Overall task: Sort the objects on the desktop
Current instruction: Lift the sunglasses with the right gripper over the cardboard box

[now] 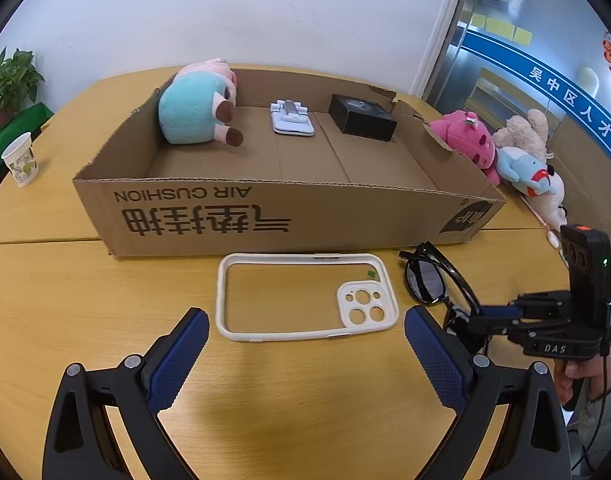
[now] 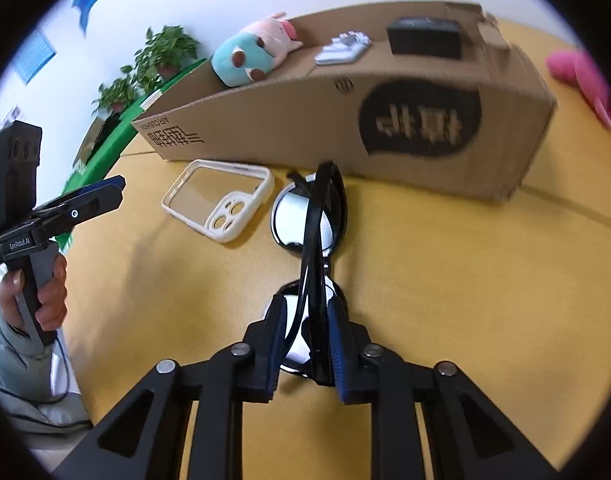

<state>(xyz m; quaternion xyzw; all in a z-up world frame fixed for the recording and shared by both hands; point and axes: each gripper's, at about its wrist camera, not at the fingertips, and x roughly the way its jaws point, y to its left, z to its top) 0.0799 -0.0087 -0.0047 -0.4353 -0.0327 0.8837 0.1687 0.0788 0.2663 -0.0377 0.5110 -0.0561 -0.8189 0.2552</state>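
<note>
the worktop (image 1: 65, 300) is a yellow wood surface, and the biggest thing on it is the cardboard box (image 1: 289, 216), an open tray that already holds a plush pig (image 1: 197, 108), a white phone stand (image 1: 291, 118) and a black box (image 1: 363, 117). more plush toys (image 1: 505, 148) lie outside its right end. a white phone case (image 1: 305, 296) lies flat on the worktop just in front of the box, and the black sunglasses (image 2: 309, 216) lie beside it, folded.

my right tongs (image 2: 305, 344) are closed on the near lens end of the sunglasses, pads pressing either side of the folded frame. my left tongs (image 1: 305, 336) are spread wide and empty, hovering just short of the phone case.

to do this well i'd say: keep the squeeze light, since the folded arms could slip or twist; lift straight up until the far lens clears the worktop, carry over the box's front wall, and set them down in the bare floor between the things already there. the left can wait clear.
</note>
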